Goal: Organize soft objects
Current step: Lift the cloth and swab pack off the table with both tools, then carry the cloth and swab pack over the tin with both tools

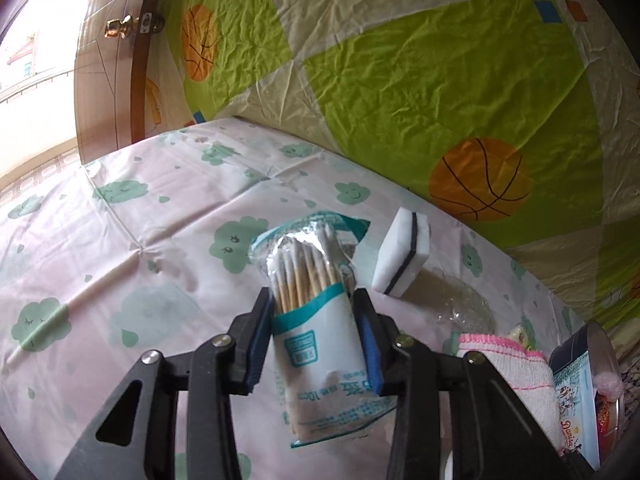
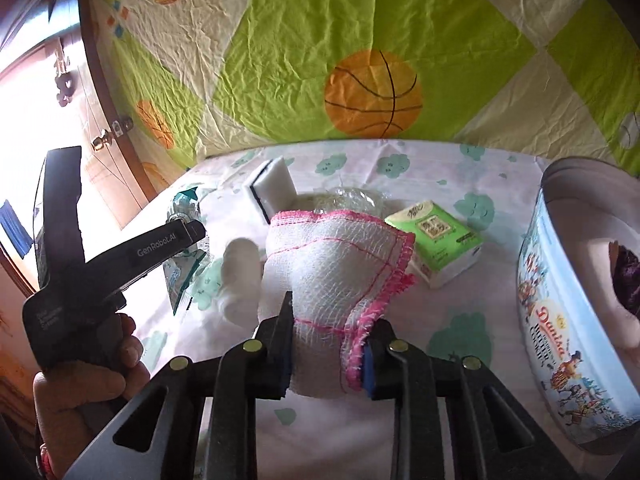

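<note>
My left gripper (image 1: pixel 314 300) is shut on a plastic pack of cotton swabs (image 1: pixel 316 320), held upright above the table. My right gripper (image 2: pixel 328 324) is shut on a folded white dishcloth with pink edging (image 2: pixel 340 264), which also shows in the left wrist view (image 1: pixel 508 364). A white sponge with a dark stripe (image 1: pixel 402 252) stands on the table beyond the swabs and also appears in the right wrist view (image 2: pixel 272 192). A green tissue pack (image 2: pixel 438 240) lies right of the cloth. A white cotton roll (image 2: pixel 240 276) lies left of the cloth.
A round blue cookie tin (image 2: pixel 568 340) stands open at the right, something dark inside. A crumpled clear plastic bag (image 1: pixel 464 304) lies by the sponge. The table has a cloud-print cloth (image 1: pixel 120 240). A green basketball sheet (image 1: pixel 440 80) hangs behind. A wooden door (image 1: pixel 116 60) is at the left.
</note>
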### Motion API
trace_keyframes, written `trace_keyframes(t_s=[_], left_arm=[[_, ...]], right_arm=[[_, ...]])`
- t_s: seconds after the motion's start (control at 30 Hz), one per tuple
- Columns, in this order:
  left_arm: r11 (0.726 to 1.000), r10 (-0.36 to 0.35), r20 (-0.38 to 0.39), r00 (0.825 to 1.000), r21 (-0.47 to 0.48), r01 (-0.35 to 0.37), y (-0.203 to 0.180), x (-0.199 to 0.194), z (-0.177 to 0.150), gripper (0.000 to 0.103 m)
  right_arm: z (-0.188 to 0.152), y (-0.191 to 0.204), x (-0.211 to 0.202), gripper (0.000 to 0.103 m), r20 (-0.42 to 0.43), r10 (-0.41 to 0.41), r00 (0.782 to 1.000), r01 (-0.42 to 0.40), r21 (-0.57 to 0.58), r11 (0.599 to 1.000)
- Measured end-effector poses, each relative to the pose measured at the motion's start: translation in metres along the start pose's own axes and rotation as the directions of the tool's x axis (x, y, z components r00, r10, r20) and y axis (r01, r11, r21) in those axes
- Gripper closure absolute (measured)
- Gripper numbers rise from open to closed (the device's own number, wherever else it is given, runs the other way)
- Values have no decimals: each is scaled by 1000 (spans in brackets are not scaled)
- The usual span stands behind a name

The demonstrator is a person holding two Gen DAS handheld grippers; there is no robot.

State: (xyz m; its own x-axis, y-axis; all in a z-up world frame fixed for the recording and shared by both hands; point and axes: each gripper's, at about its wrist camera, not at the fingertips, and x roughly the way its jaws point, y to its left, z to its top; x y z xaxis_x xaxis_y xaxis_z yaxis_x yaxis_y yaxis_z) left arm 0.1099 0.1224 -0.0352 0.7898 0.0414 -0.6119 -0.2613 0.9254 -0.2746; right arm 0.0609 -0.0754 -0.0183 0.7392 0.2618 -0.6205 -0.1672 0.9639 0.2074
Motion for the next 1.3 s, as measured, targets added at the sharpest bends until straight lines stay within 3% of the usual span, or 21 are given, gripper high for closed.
trace_keyframes(t_s=[0.13, 0.33, 0.47, 0.63, 0.9, 1.3], left_arm=[[999, -32, 90, 995, -24, 34, 5, -14, 7, 65], [999, -47, 220, 974, 18, 44, -2, -35, 9, 65], [996, -70, 254, 965, 75, 53, -14, -43, 6, 65], [990, -51, 294, 955, 141, 9, -28, -49, -1, 65], [990, -25, 288, 957, 141, -16, -29, -47, -2, 65], [987, -22, 300, 954, 158, -27, -33, -51, -5, 65]], right_arm=[[4, 2, -27, 76, 146, -5, 989, 10, -33, 999], [6, 1, -58, 76, 324, -24, 946, 40, -41, 998], [7, -1, -61, 76, 359, -53, 932, 69, -31, 997], [3, -4, -64, 76, 368, -70, 927, 87, -31, 996], [-3, -8, -68, 76, 375, -91, 923, 109, -27, 994], [-8, -6, -81, 76, 432, -124, 893, 167, -63, 984]])
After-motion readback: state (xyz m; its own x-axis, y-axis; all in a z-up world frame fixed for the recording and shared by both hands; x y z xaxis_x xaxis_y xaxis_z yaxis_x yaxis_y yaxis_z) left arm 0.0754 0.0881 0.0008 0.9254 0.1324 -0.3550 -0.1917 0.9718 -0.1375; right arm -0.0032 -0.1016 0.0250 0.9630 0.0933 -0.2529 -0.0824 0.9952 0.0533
